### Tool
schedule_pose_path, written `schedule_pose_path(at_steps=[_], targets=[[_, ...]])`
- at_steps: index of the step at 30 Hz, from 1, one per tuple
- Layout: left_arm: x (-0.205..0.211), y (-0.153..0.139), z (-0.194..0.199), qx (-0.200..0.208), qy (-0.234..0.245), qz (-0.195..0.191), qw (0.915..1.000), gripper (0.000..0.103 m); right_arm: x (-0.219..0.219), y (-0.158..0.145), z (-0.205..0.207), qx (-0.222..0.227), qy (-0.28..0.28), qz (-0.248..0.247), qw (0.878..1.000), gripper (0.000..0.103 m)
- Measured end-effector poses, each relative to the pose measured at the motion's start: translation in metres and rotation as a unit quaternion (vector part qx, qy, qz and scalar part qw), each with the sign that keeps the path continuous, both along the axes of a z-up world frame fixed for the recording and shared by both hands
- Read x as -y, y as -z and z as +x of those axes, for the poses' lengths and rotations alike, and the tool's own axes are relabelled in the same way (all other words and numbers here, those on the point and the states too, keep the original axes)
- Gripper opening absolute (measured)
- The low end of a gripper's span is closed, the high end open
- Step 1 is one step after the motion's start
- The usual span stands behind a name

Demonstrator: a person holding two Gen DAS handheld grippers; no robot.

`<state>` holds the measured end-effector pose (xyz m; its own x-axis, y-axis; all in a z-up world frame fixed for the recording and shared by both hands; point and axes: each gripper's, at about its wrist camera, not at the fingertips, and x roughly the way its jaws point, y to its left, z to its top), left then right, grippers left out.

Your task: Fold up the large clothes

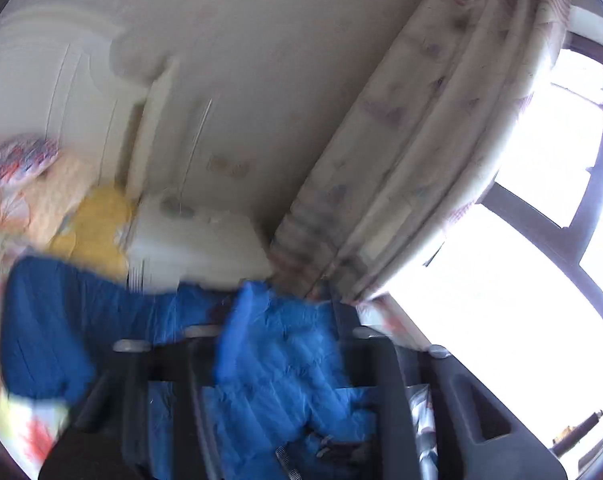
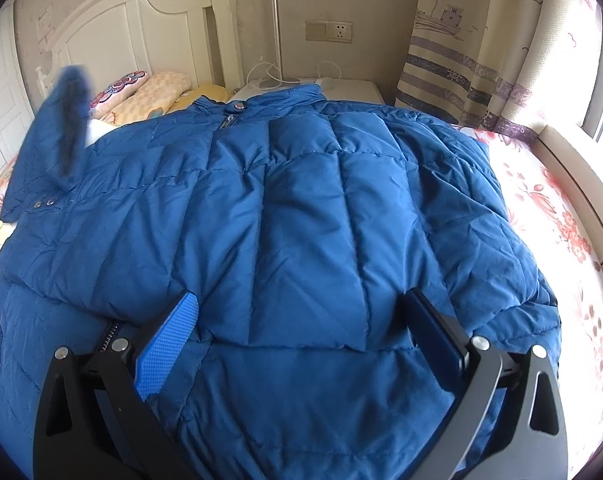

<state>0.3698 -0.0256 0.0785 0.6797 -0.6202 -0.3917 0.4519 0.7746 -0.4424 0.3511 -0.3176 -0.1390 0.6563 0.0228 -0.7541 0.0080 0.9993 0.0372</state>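
A big blue puffer jacket (image 2: 301, 200) lies spread front-up on the bed, collar toward the headboard. My right gripper (image 2: 301, 312) hangs open over its lower hem, with one finger on each side of a quilted panel and nothing pinched. At the jacket's left side a sleeve (image 2: 61, 132) stands raised in the air, blurred. The left wrist view is blurred and tilted. In it, blue sleeve fabric (image 1: 285, 380) lies between the parted fingers of my left gripper (image 1: 279, 300), and the jacket body (image 1: 61, 320) lies lower left.
The floral bed sheet (image 2: 549, 208) shows to the right of the jacket. Pillows (image 2: 149, 88) lean on the white headboard (image 2: 133, 20). A white nightstand (image 2: 353, 88) with cables stands behind the collar. A patterned curtain (image 2: 453, 40) and a bright window (image 1: 541, 240) close off the right.
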Motion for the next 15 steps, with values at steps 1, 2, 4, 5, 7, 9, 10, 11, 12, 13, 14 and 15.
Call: schedule_pose_path(at_steps=[1, 2, 4, 5, 7, 9, 10, 11, 12, 13, 14, 15], targets=[[-0.008, 0.026, -0.003, -0.015, -0.030, 0.005, 0.9994, 0.098, 0.000, 0.000, 0.000, -0.001, 0.000, 0.000, 1.000, 0.101], [-0.013, 0.043, -0.006, -0.016, -0.045, 0.004, 0.9988, 0.099, -0.001, 0.000, 0.000, -0.001, 0.000, -0.001, 1.000, 0.101], [-0.019, 0.085, -0.008, -0.052, -0.084, 0.063, 0.9931, 0.099, -0.001, 0.000, 0.001, -0.002, 0.000, -0.002, 1.000, 0.101], [-0.023, 0.103, -0.008, -0.068, -0.100, 0.087, 0.9889, 0.099, -0.001, 0.000, 0.001, -0.002, 0.000, -0.002, 1.000, 0.101], [-0.033, 0.140, -0.002, -0.118, -0.122, 0.127, 0.9774, 0.099, -0.001, 0.000, 0.001, -0.001, -0.001, 0.000, 1.000, 0.101], [-0.035, 0.172, 0.009, -0.173, -0.126, 0.161, 0.9634, 0.099, 0.002, -0.002, -0.001, 0.007, -0.001, 0.012, 1.000, 0.101], [-0.038, 0.185, 0.012, -0.189, -0.132, 0.173, 0.9575, 0.099, 0.005, -0.004, -0.002, 0.015, 0.001, 0.021, 1.000, 0.101], [-0.040, 0.197, 0.015, -0.203, -0.137, 0.186, 0.9515, 0.099, 0.009, -0.008, -0.006, 0.028, 0.005, 0.034, 0.999, 0.100], [-0.043, 0.208, 0.013, -0.200, -0.132, 0.185, 0.9532, 0.099, 0.014, -0.012, -0.011, 0.043, 0.013, 0.044, 0.998, 0.098], [-0.041, 0.209, 0.009, -0.179, -0.133, 0.188, 0.9564, 0.099, 0.021, -0.021, -0.018, 0.067, 0.029, 0.063, 0.995, 0.096], [-0.038, 0.210, 0.005, -0.168, -0.136, 0.195, 0.9567, 0.099, 0.026, -0.028, -0.021, 0.083, 0.035, 0.091, 0.992, 0.095], [-0.035, 0.210, 0.003, -0.162, -0.140, 0.205, 0.9550, 0.099, 0.029, -0.035, -0.023, 0.097, 0.033, 0.127, 0.987, 0.095]])
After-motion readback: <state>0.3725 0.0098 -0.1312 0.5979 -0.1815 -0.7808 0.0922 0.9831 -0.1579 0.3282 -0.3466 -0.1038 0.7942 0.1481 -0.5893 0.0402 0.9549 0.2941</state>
